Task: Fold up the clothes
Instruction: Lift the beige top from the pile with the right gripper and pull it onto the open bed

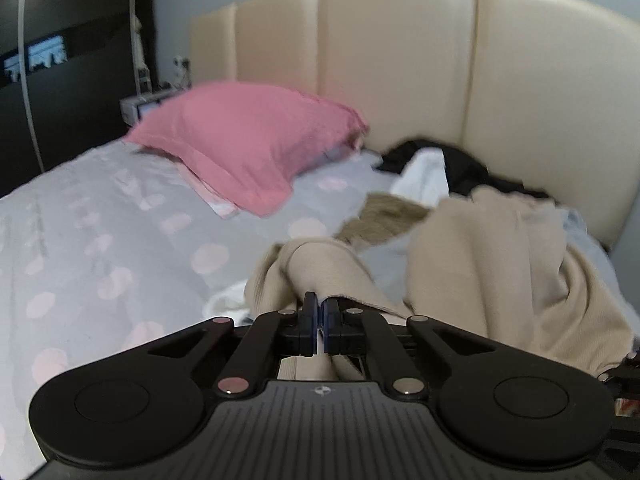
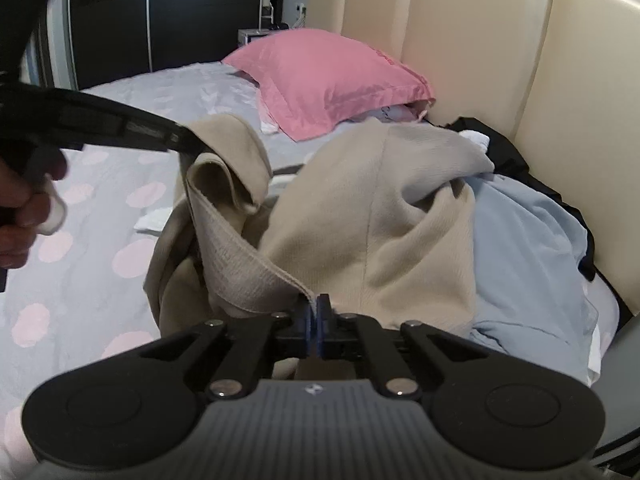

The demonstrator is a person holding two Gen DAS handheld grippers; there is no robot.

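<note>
Beige garment (image 2: 392, 216) lifted above bed (image 2: 132, 92), hem pinched by L gripper (image 1: 320, 308) & R gripper (image 2: 316, 305), pink pillow (image 2: 324, 76) behind.

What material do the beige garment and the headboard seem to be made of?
Beige garment: probably a soft knit, matte, with a ribbed band along the hem by the right tongs. Headboard: seemingly leather or imitation leather; smooth cream panels with a slight sheen.
</note>
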